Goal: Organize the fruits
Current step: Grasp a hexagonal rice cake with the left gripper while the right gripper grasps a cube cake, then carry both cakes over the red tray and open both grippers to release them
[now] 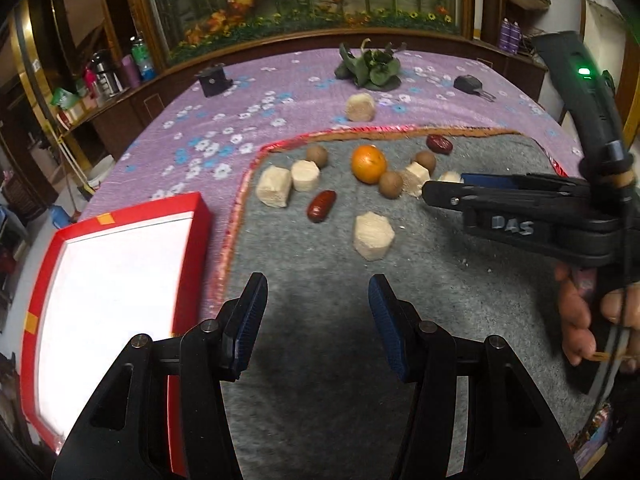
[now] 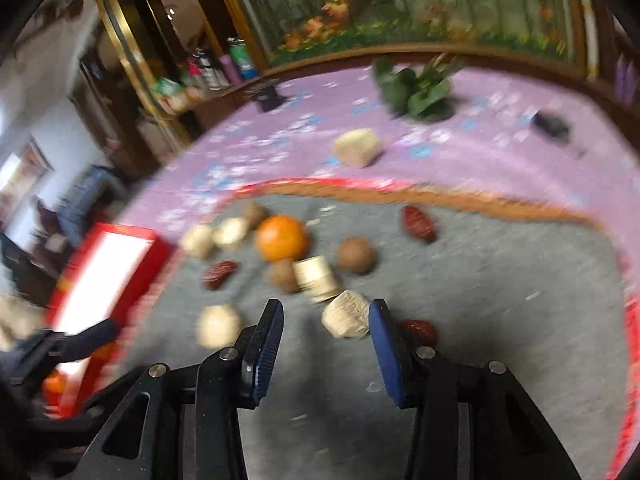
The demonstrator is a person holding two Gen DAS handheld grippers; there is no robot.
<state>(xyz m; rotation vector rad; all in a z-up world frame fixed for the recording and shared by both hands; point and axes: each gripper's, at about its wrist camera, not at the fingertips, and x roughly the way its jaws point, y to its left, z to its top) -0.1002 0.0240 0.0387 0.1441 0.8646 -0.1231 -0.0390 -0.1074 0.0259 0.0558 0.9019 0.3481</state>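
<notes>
Fruits loose on the grey mat [image 1: 320, 320]; red box [image 1: 192, 232] beside it.

The box's white inside is glared out, its contents unreadable. The orange [image 1: 368, 163], brown round fruits, red dates and pale chunks lie on the mat. Left tongs [image 1: 318, 304] gape wide, holding nothing; right tongs [image 2: 326, 320] gape wide around a pale chunk [image 2: 346, 314].

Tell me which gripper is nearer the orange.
Right. The right gripper reaches in among the fruit, just to the right of the orange, open and empty. The left gripper hangs back over the near grey mat, well short of the orange, also open.
</notes>
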